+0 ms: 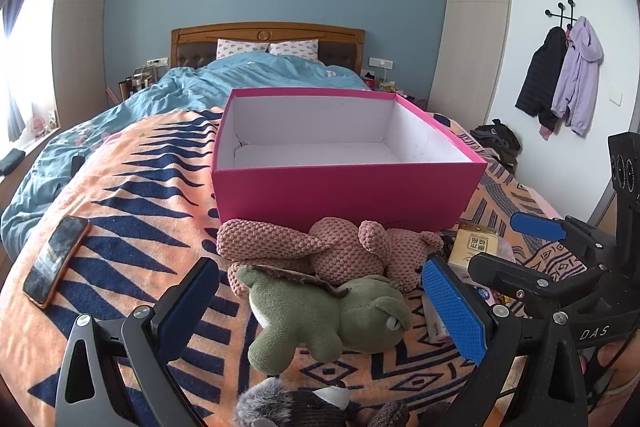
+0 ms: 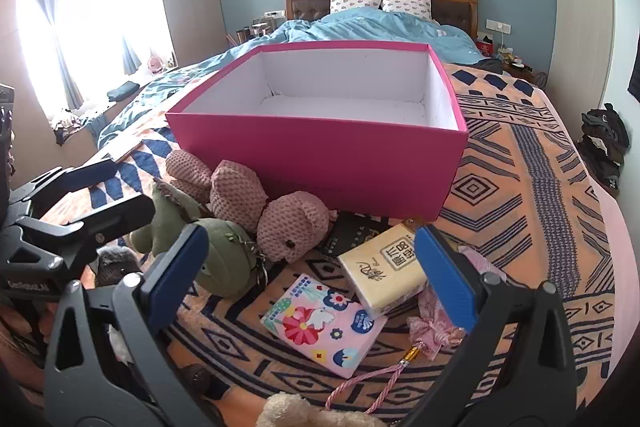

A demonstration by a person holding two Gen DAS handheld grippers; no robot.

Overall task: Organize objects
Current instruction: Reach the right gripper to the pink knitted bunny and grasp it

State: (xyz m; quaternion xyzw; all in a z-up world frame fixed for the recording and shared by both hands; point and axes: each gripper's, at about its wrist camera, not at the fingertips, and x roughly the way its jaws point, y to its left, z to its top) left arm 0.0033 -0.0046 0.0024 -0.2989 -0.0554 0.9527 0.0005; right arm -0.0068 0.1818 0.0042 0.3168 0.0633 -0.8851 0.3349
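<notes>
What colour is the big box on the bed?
The box is bright pink outside, white inside; the right wrist view shows it best.

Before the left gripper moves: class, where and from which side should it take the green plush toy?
Grip the green plush toy across its fat middle, coming down from above and in front. It lies on its side between the open left gripper, while its legs and head are thinner, floppier holds.
</notes>
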